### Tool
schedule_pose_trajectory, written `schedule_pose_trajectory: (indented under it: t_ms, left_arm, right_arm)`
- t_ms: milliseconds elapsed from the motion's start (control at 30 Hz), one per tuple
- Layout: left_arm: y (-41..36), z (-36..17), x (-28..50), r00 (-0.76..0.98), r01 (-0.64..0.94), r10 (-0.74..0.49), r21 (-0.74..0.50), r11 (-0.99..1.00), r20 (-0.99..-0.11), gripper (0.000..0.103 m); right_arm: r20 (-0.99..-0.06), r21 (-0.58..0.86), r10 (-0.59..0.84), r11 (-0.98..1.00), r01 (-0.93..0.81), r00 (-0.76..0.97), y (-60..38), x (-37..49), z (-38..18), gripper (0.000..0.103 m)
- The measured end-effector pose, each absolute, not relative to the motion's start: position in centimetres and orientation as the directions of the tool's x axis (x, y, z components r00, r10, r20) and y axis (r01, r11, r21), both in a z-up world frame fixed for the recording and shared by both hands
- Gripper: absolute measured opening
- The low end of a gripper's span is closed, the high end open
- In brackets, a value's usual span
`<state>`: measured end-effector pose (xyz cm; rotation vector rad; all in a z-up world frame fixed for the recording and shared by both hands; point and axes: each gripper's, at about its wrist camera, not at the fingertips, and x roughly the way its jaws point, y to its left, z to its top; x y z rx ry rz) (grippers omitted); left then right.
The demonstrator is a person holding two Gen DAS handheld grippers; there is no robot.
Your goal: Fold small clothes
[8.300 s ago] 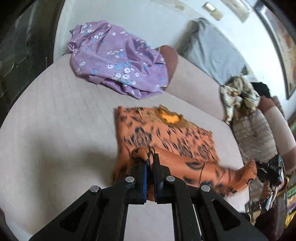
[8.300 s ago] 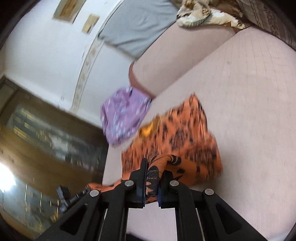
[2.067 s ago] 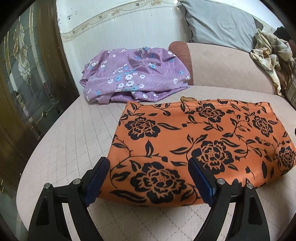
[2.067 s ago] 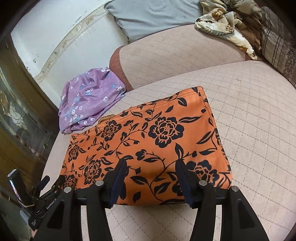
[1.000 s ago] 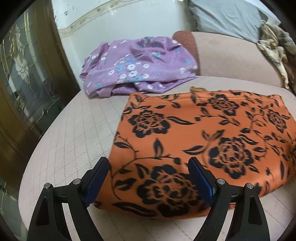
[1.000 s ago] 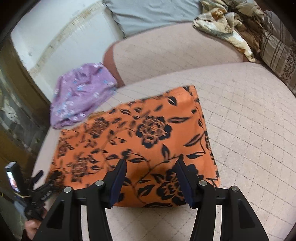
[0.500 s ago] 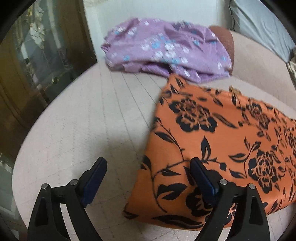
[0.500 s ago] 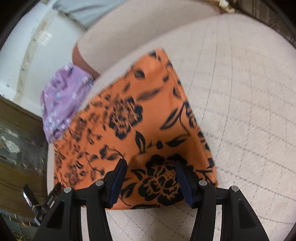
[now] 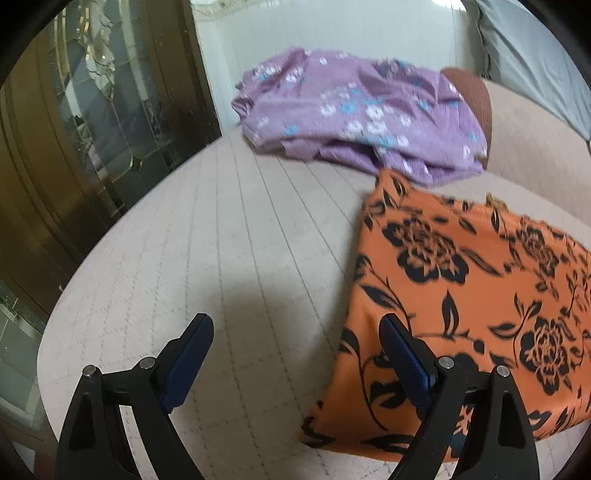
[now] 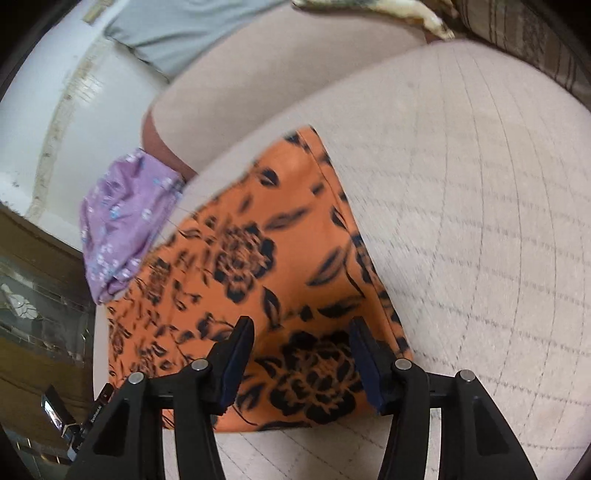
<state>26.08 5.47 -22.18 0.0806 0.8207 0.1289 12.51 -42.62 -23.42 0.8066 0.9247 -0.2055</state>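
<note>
An orange garment with black flowers [image 9: 469, 295] lies folded flat on the beige quilted sofa seat [image 9: 229, 258]. My left gripper [image 9: 295, 354] is open and empty, low over the seat at the garment's left edge; its right finger [image 9: 402, 354] overlaps the cloth's left edge in view. In the right wrist view the same garment [image 10: 258, 266] fills the middle. My right gripper [image 10: 301, 354] is open and empty, over the garment's near right corner. A purple flowered garment [image 9: 362, 114] lies crumpled at the back, also in the right wrist view [image 10: 122, 218].
A dark glass-panelled cabinet [image 9: 85, 129] stands left of the seat. A grey cushion [image 10: 177, 29] leans on the sofa back. A crumpled patterned cloth [image 10: 406, 14] and a striped cushion [image 10: 535, 37] lie at the far right. The seat's right half [image 10: 480, 221] is bare.
Both grippers let go of the orange garment after folding it. In the last second the left gripper swung left toward the garment's left edge, and the right one moved closer over its right corner.
</note>
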Motion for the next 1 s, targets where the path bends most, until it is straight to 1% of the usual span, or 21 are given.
schedule_pose_trajectory:
  t_ms: [100, 167, 233, 367, 467, 500, 600, 700, 767, 833, 933, 1000]
  left_arm:
    - [6.3, -22.0, 26.6, 0.681, -0.12, 0.18, 0.134, 0.984, -0.71, 0.091]
    - [6.7, -22.6, 27.2, 0.658, -0.135, 0.19, 0.134, 0.982, -0.729, 0.091]
    - [6.8, -23.3, 27.7, 0.632, -0.135, 0.199, 0.146, 0.98, -0.749, 0.091]
    - [6.1, -24.4, 28.1, 0.606, -0.121, 0.244, 0.216, 0.969, -0.757, 0.091]
    - [5.9, -24.5, 28.2, 0.606, -0.123, 0.257, 0.231, 0.965, -0.753, 0.091]
    - [5.9, -24.6, 28.2, 0.606, -0.127, 0.259, 0.23, 0.965, -0.752, 0.091]
    - [6.0, -24.0, 27.9, 0.627, -0.147, 0.253, 0.207, 0.967, -0.737, 0.091]
    - [5.4, -22.5, 27.0, 0.7, -0.148, 0.245, 0.2, 0.969, -0.671, 0.091]
    - [4.7, -22.1, 26.7, 0.726, -0.13, 0.232, 0.201, 0.971, -0.648, 0.091]
    - [3.6, -22.9, 26.9, 0.716, -0.095, 0.221, 0.221, 0.971, -0.662, 0.091]
    - [2.3, -24.6, 27.7, 0.677, -0.059, 0.242, 0.277, 0.959, -0.695, 0.091]
    - [1.5, -24.7, 27.6, 0.685, -0.057, 0.263, 0.309, 0.949, -0.68, 0.091]
  right_arm:
    - [-0.743, 0.54, 0.157, 0.714, 0.445, 0.651, -42.2, 13.0, -22.2, 0.057]
    - [-0.72, 0.548, 0.173, 0.736, 0.398, 0.672, -41.5, 13.8, -21.6, 0.057]
    - [-0.719, 0.532, 0.182, 0.764, 0.364, 0.671, -40.2, 14.8, -21.4, 0.057]
    - [-0.755, 0.493, 0.197, 0.799, 0.343, 0.626, -38.8, 17.3, -22.5, 0.057]
    - [-0.823, 0.422, 0.155, 0.811, 0.405, 0.547, -39.3, 18.9, -25.0, 0.056]
    - [-0.828, 0.422, 0.159, 0.809, 0.411, 0.537, -39.5, 19.3, -25.8, 0.056]
    - [-0.81, 0.441, 0.164, 0.803, 0.401, 0.563, -39.7, 19.9, -25.3, 0.059]
    - [-0.759, 0.492, 0.189, 0.793, 0.359, 0.623, -39.9, 20.3, -24.2, 0.059]
    - [-0.745, 0.507, 0.179, 0.779, 0.37, 0.643, -40.8, 21.3, -24.1, 0.059]
    - [-0.736, 0.532, 0.184, 0.752, 0.389, 0.652, -41.8, 22.4, -24.7, 0.059]
    - [-0.712, 0.594, 0.207, 0.686, 0.42, 0.67, -44.1, 24.3, -26.1, 0.058]
    - [-0.701, 0.612, 0.203, 0.663, 0.431, 0.683, -45.4, 25.3, -26.6, 0.056]
